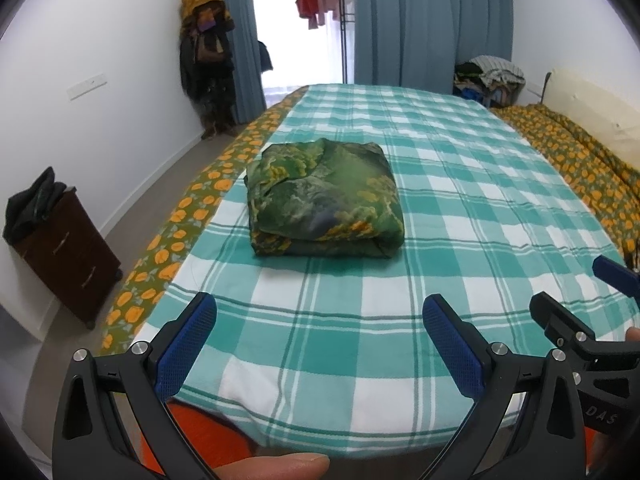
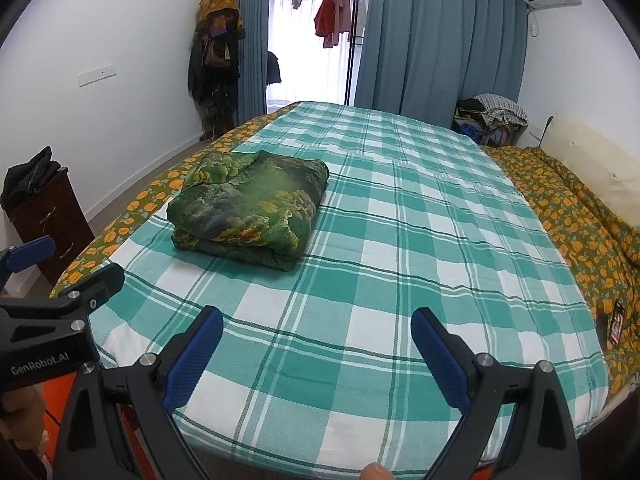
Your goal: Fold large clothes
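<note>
A green floral garment point(image 1: 322, 200) lies folded in a thick, compact bundle on the green-and-white checked bedspread point(image 1: 460, 208). It also shows in the right wrist view point(image 2: 248, 208), left of centre on the bedspread point(image 2: 420, 232). My left gripper point(image 1: 318, 320) is open and empty, over the near edge of the bed, short of the bundle. My right gripper point(image 2: 316, 332) is open and empty, over the near edge, to the right of the bundle. Each gripper shows at the edge of the other's view: the right one point(image 1: 592, 304) and the left one point(image 2: 60, 276).
An orange-flowered quilt point(image 2: 580, 232) lies along the right of the bed by a cream headboard point(image 2: 600, 168). A dark wooden cabinet point(image 1: 68, 252) stands on the floor at left. Coats hang on a stand point(image 1: 206, 56) by blue curtains point(image 1: 432, 24). Piled clothes point(image 2: 492, 114) sit at the far right.
</note>
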